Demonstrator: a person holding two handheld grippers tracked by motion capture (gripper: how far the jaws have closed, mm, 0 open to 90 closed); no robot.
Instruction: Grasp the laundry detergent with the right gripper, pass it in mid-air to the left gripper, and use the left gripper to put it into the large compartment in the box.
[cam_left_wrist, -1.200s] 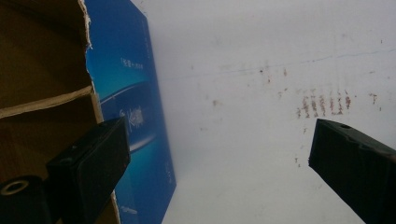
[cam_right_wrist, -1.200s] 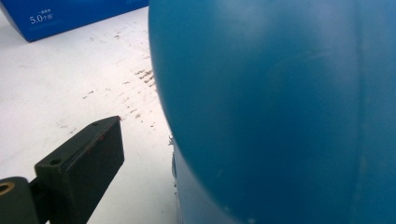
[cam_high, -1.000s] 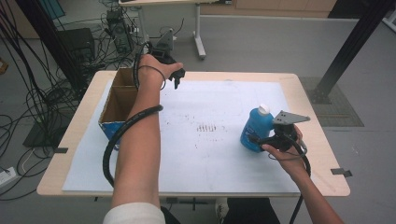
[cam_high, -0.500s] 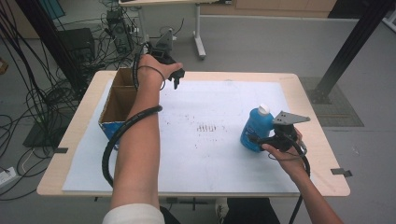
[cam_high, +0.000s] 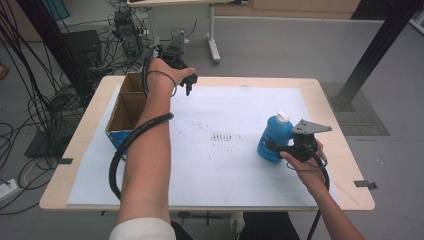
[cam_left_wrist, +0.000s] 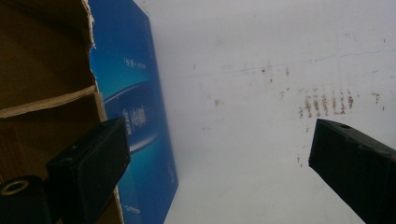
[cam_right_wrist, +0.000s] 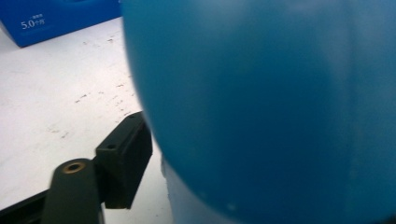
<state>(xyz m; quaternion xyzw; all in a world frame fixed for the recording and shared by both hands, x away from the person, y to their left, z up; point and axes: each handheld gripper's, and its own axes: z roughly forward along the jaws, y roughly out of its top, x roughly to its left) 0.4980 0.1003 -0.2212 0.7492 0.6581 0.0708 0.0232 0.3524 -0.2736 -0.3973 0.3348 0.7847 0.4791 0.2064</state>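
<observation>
At the near right of the white-covered table (cam_high: 210, 170), the right gripper (cam_high: 278, 148) had just been closing its black jaws around the lower body of the upright blue plastic bottle with a white cap (cam_high: 274, 138); one pad (cam_right_wrist: 125, 156) lay against its side, so the grip looked seated. To do this well, the squeeze should probably stay low and square before lifting. Farther off at the left, the left gripper (cam_high: 189, 86) hung with jaws wide apart, holding nothing, just beside the open blue-sided cardboard box (cam_high: 125, 112).
</observation>
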